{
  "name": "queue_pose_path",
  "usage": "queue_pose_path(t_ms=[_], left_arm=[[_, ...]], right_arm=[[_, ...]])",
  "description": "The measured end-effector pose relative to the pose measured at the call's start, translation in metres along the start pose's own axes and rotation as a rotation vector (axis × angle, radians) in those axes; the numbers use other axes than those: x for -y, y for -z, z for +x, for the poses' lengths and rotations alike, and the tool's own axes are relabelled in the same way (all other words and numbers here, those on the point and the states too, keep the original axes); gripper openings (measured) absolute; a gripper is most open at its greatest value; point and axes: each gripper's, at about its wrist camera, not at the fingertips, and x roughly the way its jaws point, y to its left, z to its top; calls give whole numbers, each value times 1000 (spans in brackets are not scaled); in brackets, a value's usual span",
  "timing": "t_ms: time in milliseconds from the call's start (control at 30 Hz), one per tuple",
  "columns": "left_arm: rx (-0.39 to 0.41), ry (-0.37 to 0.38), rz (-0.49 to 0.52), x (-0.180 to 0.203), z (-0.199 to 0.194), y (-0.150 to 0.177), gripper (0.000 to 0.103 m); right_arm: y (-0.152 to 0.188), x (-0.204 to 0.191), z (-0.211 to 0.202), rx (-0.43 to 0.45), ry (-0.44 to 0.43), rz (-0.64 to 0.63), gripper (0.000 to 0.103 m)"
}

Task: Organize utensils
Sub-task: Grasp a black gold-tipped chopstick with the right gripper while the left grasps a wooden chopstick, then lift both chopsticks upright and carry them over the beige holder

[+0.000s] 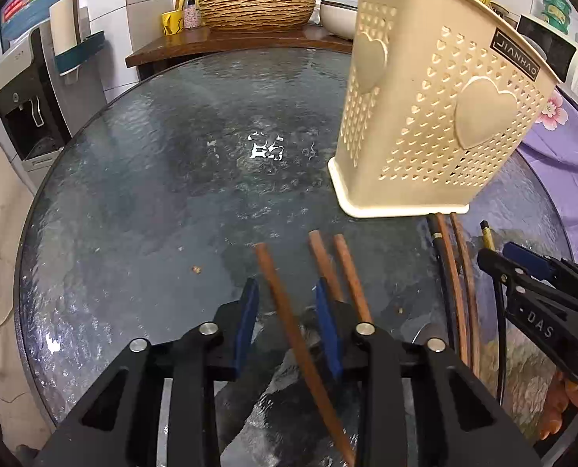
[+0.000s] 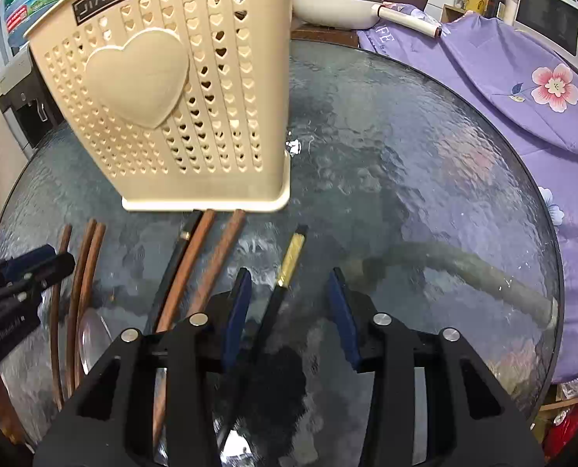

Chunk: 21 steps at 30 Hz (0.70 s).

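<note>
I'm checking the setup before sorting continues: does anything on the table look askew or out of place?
Yes: the chopsticks lie loose on the glass table rather than in the cream holder, fanned at differing angles. Small crumbs dot the glass.

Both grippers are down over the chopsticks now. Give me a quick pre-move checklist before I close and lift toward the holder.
1. Left gripper straddles one brown chopstick: ok, jaws open, pads not pressing yet.
2. Only one stick between the left pads: ok; two other brown chopsticks lie just outside the right pad.
3. Right gripper straddles the black gold-banded chopstick: ok, not gripped yet.
4. Beige holder upright on the glass table: ok.
5. Holder's opening free: cannot tell, top out of view.
6. Grippers clear of each other: ok, they are apart.
</note>
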Motion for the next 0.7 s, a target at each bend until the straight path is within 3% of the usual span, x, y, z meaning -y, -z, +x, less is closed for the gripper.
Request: queue_pose_path(t_ms=[167, 700], left_arm=[[-4, 4, -1, 6, 2, -2, 10], [-7, 34, 17, 13, 4, -4, 7]], right_arm=[[-11, -3, 6, -5, -9, 2, 13], [-4, -2, 2, -11, -42, -39, 8]])
